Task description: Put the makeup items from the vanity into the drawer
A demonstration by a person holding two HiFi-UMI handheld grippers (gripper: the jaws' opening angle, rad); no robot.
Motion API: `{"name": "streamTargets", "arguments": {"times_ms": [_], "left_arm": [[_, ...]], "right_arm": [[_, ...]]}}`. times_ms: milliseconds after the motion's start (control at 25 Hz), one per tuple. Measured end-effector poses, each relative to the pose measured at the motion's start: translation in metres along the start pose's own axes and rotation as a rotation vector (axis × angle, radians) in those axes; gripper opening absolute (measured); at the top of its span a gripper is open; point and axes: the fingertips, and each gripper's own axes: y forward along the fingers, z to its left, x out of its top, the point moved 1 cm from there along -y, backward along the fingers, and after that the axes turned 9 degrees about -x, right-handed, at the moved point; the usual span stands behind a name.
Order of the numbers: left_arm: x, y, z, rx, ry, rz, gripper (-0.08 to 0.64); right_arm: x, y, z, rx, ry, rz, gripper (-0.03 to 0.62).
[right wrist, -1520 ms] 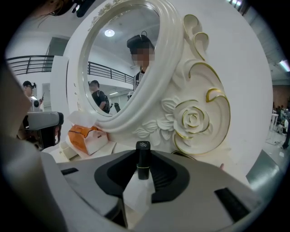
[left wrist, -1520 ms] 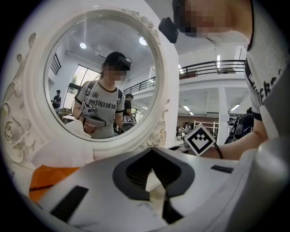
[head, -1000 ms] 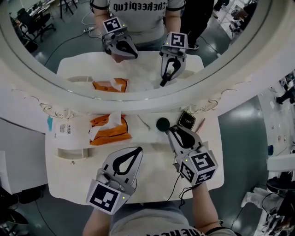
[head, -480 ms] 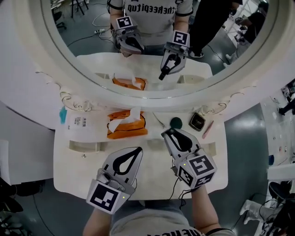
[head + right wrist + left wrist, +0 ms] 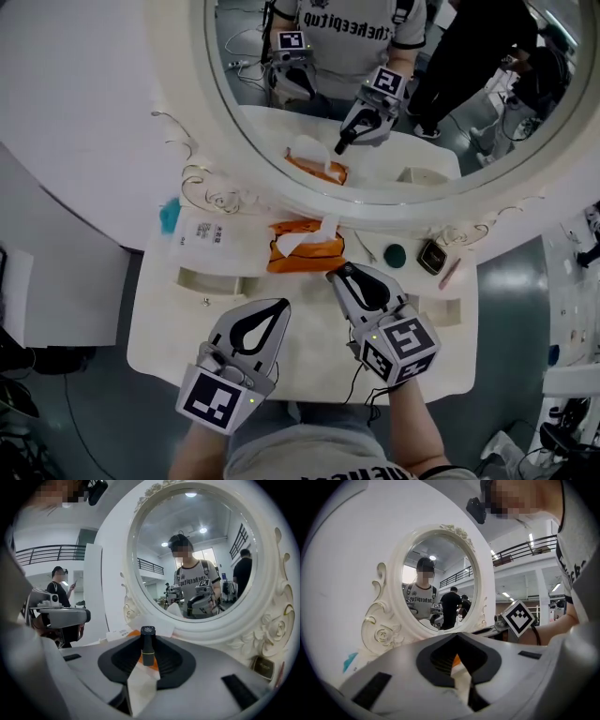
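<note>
A short black cosmetic tube with a gold band (image 5: 148,645) stands upright, clamped between the tips of the right gripper (image 5: 344,273), just right of the orange tissue pack (image 5: 302,253) on the white vanity top (image 5: 169,328). Farther right of the pack lie a dark round compact (image 5: 395,255), a black square case (image 5: 432,256) and a pink pencil (image 5: 450,273). Below the pack, the left gripper (image 5: 282,304) has its jaws pressed together on nothing.

An orange tissue pack (image 5: 302,251), a white tissue sticking out of its top, lies beneath the ornate oval mirror (image 5: 187,94). A white labelled pouch (image 5: 202,241) lies just left of it.
</note>
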Motion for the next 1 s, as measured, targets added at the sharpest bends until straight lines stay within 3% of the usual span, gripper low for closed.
{"name": "streamTargets", "arguments": {"times_ms": [1000], "left_arm": [[-0.014, -0.135, 0.061, 0.16, -0.021, -0.023, 0.012]], "right_arm": [[0.005, 0.057, 0.155, 0.168, -0.058, 0.02, 0.115]]}}
